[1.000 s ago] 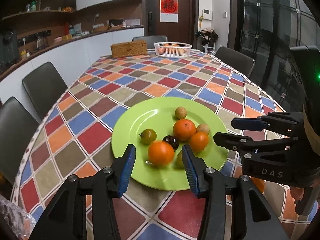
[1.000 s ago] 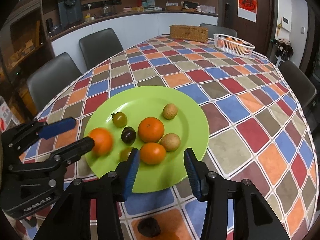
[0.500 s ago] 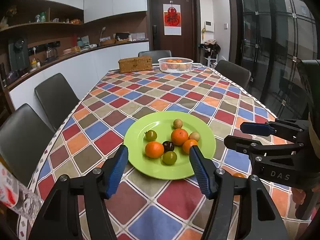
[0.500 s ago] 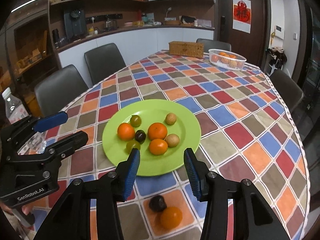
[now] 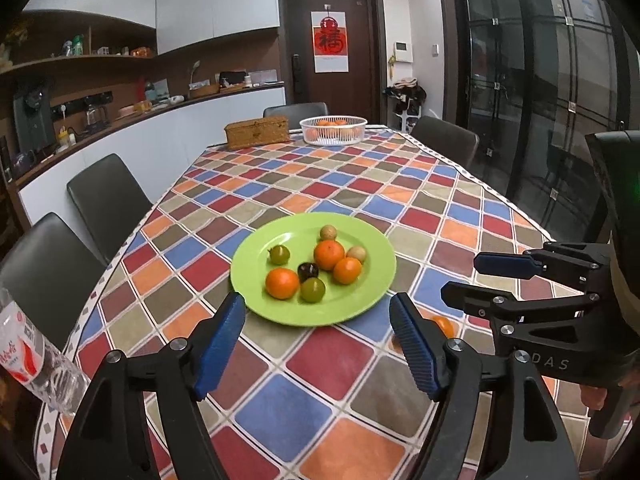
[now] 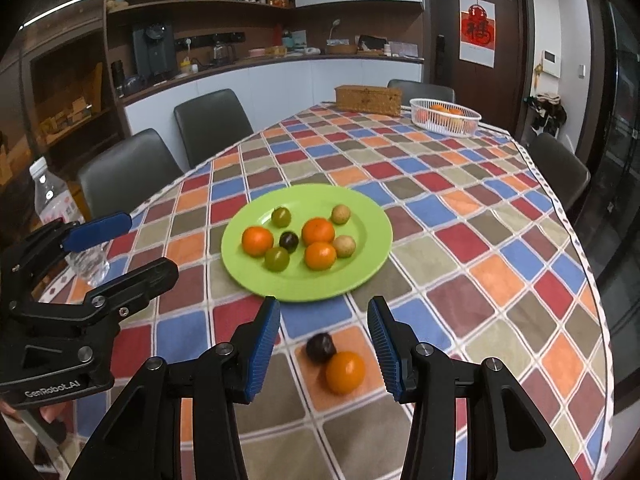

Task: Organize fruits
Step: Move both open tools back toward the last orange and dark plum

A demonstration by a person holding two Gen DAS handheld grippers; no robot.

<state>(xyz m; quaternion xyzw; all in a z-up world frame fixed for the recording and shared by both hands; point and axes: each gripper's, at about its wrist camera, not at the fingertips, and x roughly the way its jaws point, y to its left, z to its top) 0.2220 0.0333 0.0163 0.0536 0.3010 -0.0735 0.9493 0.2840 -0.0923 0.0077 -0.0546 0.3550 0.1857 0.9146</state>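
Observation:
A green plate (image 5: pixel 360 304) (image 6: pixel 372 248) on the checked tablecloth holds several small fruits: oranges (image 5: pixel 282 283) (image 6: pixel 257 241), green ones, a dark plum (image 6: pixel 289 241) and pale round ones. An orange (image 6: pixel 345 367) and a dark plum (image 6: pixel 321 347) lie on the cloth in front of the plate, between my right gripper's fingers in view. The orange shows partly in the left wrist view (image 5: pixel 444 325). My left gripper (image 5: pixel 318 350) is open and empty, short of the plate. My right gripper (image 6: pixel 324 346) is open and empty.
A white basket (image 5: pixel 333 129) (image 6: pixel 445 117) with oranges and a wicker box (image 5: pixel 257 132) (image 6: pixel 368 100) stand at the table's far end. A plastic bottle (image 5: pixel 28 360) (image 6: pixel 60 216) stands at the near left edge. Dark chairs (image 5: pixel 106 200) line both sides.
Both grippers have pulled back and up from the plate. An orange now lies on the plate where my left gripper was; the loose orange and plum came into view.

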